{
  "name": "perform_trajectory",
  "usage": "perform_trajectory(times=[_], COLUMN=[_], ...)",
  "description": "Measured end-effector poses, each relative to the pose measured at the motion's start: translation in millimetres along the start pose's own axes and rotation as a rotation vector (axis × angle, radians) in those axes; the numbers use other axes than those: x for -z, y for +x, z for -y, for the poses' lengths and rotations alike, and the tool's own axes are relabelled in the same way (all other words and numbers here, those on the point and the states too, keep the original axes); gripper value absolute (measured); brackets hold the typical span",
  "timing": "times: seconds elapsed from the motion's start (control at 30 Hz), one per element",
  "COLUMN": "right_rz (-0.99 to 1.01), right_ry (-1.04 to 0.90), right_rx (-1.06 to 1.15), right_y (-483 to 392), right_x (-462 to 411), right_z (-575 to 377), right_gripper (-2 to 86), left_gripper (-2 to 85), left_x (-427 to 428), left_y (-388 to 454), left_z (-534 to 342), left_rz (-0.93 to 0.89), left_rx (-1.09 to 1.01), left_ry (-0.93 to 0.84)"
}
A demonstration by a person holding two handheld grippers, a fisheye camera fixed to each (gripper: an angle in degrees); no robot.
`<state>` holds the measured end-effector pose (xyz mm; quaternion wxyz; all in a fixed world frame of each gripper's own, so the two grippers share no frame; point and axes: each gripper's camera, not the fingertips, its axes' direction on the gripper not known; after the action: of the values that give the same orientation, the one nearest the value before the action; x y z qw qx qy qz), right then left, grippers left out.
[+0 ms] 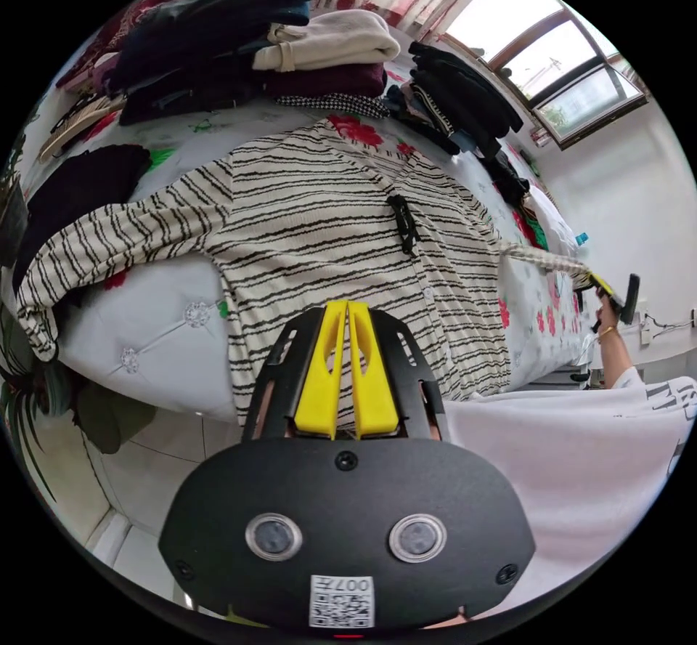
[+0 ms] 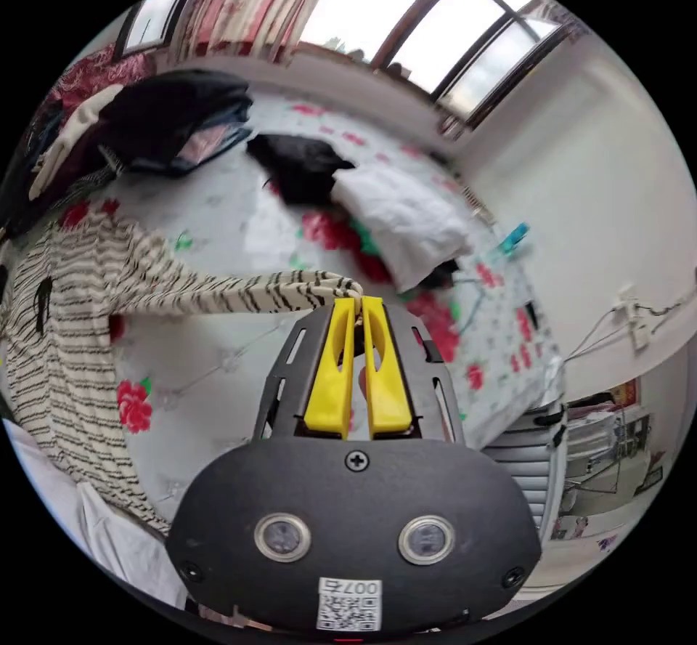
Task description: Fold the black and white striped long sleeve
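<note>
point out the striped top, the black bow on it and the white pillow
striped top [image 1: 312, 216], left gripper view, chest panel
black bow [image 1: 403, 222], left gripper view, its middle
white pillow [image 2: 399, 220], right gripper view, top face

Ribbed knit striped long sleeve [image 1: 348, 216]; quilted cotton-like floral bedcover [image 1: 167, 311].

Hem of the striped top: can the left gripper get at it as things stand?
Probably yes. The left gripper, closed and empty, hovers over the striped top near its hem, with nothing between; the right gripper holds the sleeve cuff.
</note>
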<state>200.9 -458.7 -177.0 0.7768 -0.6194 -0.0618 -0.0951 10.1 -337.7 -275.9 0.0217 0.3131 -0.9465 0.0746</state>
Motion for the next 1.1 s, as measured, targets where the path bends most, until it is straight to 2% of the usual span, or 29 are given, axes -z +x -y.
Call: perform_trajectory(times=[0.07, 0.17, 0.33, 0.4, 0.47, 0.53, 0.67, 0.77, 0.9, 0.97, 1.03, 1.1], right_rz=[0.003, 0.019, 0.059, 0.091, 0.123, 0.148, 0.154, 0.198, 0.330, 0.400, 0.524, 0.560], right_ry=[0.048, -0.003, -0.291, -0.337, -0.301, -0.152, -0.013, -0.088, -0.374, -0.382, -0.359, -0.329], right_rx=[-0.008, -0.024, 0.043, 0.042, 0.005, -0.019, 0.086, 0.220, 0.360, 0.347, 0.259, 0.173], right_y=[14.7, 19.1, -16.8, -22.4, -15.9, 5.0, 23.2, 14.8, -7.7, -2.4, 21.3, 43.8], right_x=[26.5, 32.3, -34.0, -51.4, -52.1, -31.2, -8.8, -25.9, -72.9, -70.1, -62.2, -62.3], right_z=[8.3, 6.4, -45.6, -65.3, -74.7, -75.2, -75.6, -98.0, -146.2, -151.9, -143.2, -134.5], right_gripper=[0.1, 0.0, 0.0, 0.1, 0.1, 0.1, 0.5, 1.2, 3.1, 4.2, 5.6, 6.3], left_gripper=[-1.0, -1.0, -1.0, -1.0, -1.0, -1.0, -1.0, -1.0, -1.0, -1.0, -1.0, -1.0], left_x=[-3.2, -14.0, -27.3, -31.8, -35.4, -40.0, -67.5, -83.7, -104.6, -113.0, -120.7, -131.7], left_y=[-16.0, -36.6, -45.5, -41.1, -35.9, -28.7, -5.0, 21.6, 67.1, 86.2, 103.1, 122.8], left_z=[-15.0, -36.6, -53.8, -56.9, -57.9, -58.1, -46.8, -28.4, 6.9, 22.5, 37.5, 56.0], left_rz=[-0.007, -0.023, -0.038, -0.027, -0.014, -0.018, -0.048, -0.094, -0.126, -0.116, -0.103, -0.087], left_rx=[-0.003, 0.005, -0.006, -0.006, 0.006, 0.024, 0.015, -0.027, -0.156, -0.223, -0.280, -0.340], left_ry=[-0.010, -0.054, -0.090, -0.093, -0.100, -0.101, -0.128, -0.115, -0.123, -0.131, -0.136, -0.141])
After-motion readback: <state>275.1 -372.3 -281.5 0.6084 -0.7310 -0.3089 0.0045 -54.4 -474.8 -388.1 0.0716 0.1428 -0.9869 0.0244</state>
